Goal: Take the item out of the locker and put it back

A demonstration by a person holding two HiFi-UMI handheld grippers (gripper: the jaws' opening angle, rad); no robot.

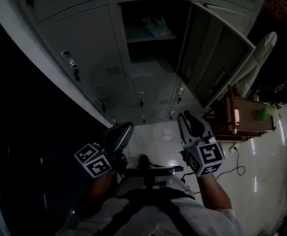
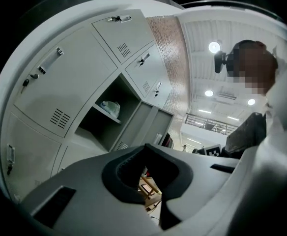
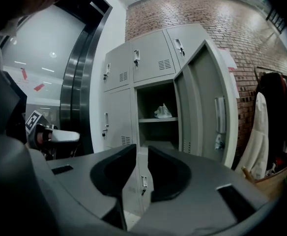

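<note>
status: crumpled pale plastic bag point(image 1: 156, 26) sits on shelf of open grey metal locker point(image 1: 151, 39), top centre | left gripper point(image 2: 144, 146) clenched empty, right gripper point(image 3: 141, 149) barely parted, empty | risk: jaws that narrow probably just shove the bag deeper

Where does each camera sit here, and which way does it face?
Head view: on the person's head, facing steeply down at the open locker and floor; shows left tool, right tool, torso.
Left gripper view: on the left tool, tilted up along its closed jaws toward the open locker and ceiling; torso at right.
Right gripper view: on the right tool, level along slightly parted, empty jaws at the locker; left tool at left.
Shared: all three show the bag on the locker's shelf.
</note>
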